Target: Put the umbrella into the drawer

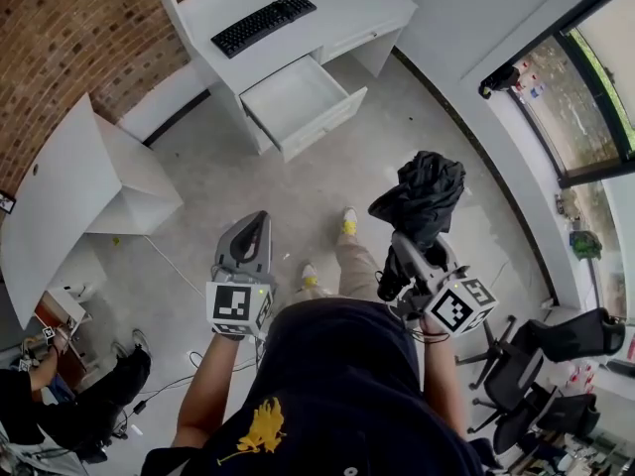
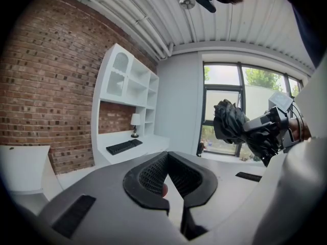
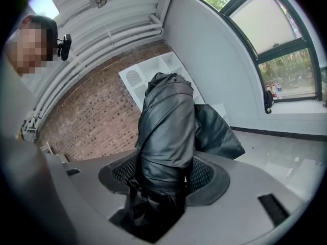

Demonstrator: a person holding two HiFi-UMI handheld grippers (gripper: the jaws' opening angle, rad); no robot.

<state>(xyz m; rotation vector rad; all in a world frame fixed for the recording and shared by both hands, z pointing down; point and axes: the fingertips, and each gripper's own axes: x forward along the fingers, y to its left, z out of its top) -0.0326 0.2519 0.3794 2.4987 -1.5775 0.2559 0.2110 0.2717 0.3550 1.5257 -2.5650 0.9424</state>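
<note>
Pale grey floor [image 1: 238, 181] stretches in front of a white desk [image 1: 347, 8] against a brick wall, with a black keyboard [image 1: 263, 23] on top and a drawer [image 1: 298, 102] pulled open at the desk's front. Only the head view shows that open drawer. Well back from the desk, over the floor, the right gripper [image 1: 402, 241] holds a folded black umbrella [image 1: 422, 196] in the air. The right gripper view shows the hold itself: both jaws pressed against the bundled fabric near its lower end, and the rest rising upright out of them. The left gripper [image 1: 260, 221] is beside it, also well short of the desk. Its own view shows the jaws meeting at their tips with nothing between them. That view alone shows the shelves [image 2: 127, 83] above the desk and a small lamp [image 2: 135, 120] on it, plus the umbrella from the side, against the window [image 2: 240, 103].
</note>
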